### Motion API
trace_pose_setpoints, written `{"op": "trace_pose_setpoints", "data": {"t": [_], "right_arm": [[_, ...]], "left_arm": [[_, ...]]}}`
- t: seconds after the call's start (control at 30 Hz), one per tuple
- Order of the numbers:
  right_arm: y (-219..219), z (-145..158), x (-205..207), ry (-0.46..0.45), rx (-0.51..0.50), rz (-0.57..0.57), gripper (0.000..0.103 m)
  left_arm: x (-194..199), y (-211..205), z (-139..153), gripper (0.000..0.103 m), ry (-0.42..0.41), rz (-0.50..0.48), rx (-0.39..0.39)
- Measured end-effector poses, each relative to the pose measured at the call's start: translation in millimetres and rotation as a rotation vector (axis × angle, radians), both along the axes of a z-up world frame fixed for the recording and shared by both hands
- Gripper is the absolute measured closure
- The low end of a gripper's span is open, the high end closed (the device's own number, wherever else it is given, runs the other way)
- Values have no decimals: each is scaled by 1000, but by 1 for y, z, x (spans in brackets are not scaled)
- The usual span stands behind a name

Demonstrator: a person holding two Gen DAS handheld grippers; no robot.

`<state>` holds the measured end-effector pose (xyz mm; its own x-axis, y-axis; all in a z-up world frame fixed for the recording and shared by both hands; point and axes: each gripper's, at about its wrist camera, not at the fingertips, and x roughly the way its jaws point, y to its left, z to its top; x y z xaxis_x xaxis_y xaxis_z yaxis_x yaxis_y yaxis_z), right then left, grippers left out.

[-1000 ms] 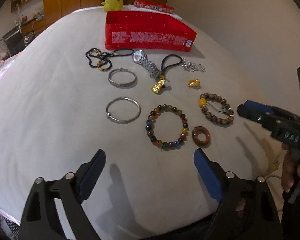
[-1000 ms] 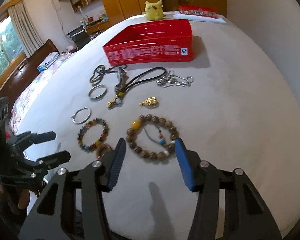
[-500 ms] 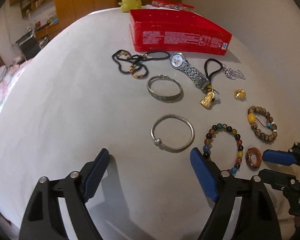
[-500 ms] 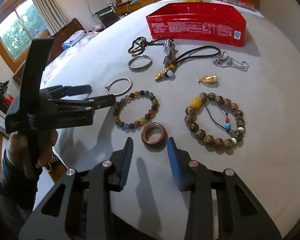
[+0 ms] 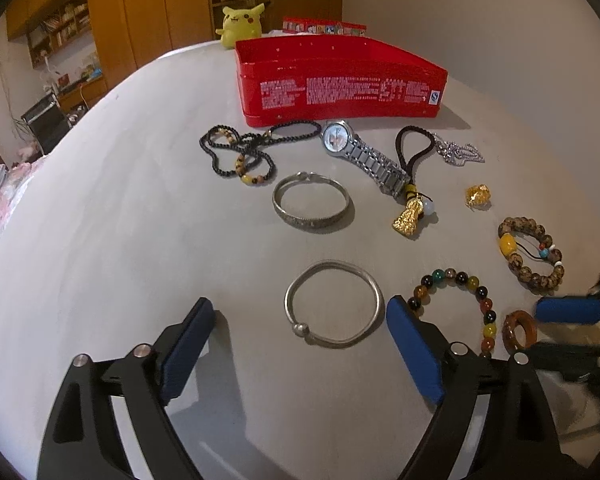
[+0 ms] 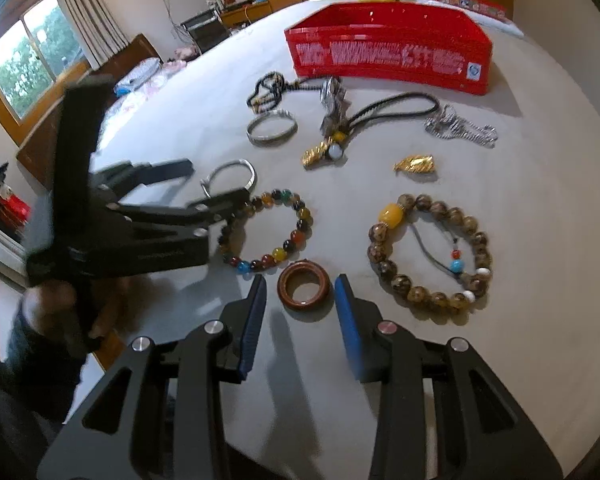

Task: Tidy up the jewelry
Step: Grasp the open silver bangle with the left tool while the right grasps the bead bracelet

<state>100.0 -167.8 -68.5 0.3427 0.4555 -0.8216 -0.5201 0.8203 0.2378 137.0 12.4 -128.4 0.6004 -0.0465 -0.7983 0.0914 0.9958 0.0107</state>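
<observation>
Right wrist view, nearest first: our right gripper (image 6: 300, 312) is angled steeply down at the pale table (image 6: 520, 240), jaws part-open, blue pads flanking the brown ring (image 6: 305, 288) but not touching it, so nothing is gripped yet. Judgement: the step in hand is picking that ring; to do it well we should keep it centred between the pads, lower until the tips meet the tabletop, then close on the outer rim. It looks small, hard and smooth, so an off-centre pinch could flick it away. Just beyond the ring lies the multicolour bead bracelet (image 6: 266, 232), near enough to snag the left pad. To the right sits the brown bead bracelet (image 6: 432, 252). Left wrist view: our left gripper (image 5: 296, 344) has its jaws wide and opening, nothing between the pads, pitched down over the plain silver bangle (image 5: 332, 304), which lies just ahead of the tips. Judgement: it would need to close across the bangle's band, not the hollow. Further out are the patterned silver bangle (image 5: 311, 208), the gold pendant (image 5: 408, 220) and the watch (image 5: 360, 152). Farthest is the red box (image 5: 340, 92), open-topped, probably where the pieces go. All jewelry seen is on the table outside it.
</observation>
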Motion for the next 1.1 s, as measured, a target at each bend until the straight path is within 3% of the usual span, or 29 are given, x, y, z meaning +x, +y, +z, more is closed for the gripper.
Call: {"op": "trace_pose_setpoints", "data": {"t": [0.1,0.17,0.23,0.27,0.53,0.6,0.63,0.67,0.8,1.1], "right_arm": [[-23,17,9,-57,0,-82,65],[-37,21,21,-81,1,-141,56],[-47,21,31,-102,-25,-187,52],[-51,20,36,-109,-42,-200,51],[-55,-14,60,-66,-132,-176,52],[-52,-17,59,-98,-151,-157,65],[-53,-17,60,-105,-153,-151,82],[-53,-17,63,-99,-140,-144,91],[-56,-12,62,-108,-127,-133,91],[-52,50,37,-232,-61,-105,91]], "left_arm": [[-1,0,1,25,-19,1,-6],[-3,0,2,33,-31,0,-8],[-5,1,3,53,-40,6,-13],[-5,2,4,54,-41,11,-14],[-3,6,9,55,-22,24,-45],[-5,5,12,55,-25,23,-40],[-5,5,14,55,-31,24,-36],[-6,5,17,55,-38,25,-34],[-11,6,32,55,-67,31,-26],[-20,5,74,55,-143,3,-35]]}}
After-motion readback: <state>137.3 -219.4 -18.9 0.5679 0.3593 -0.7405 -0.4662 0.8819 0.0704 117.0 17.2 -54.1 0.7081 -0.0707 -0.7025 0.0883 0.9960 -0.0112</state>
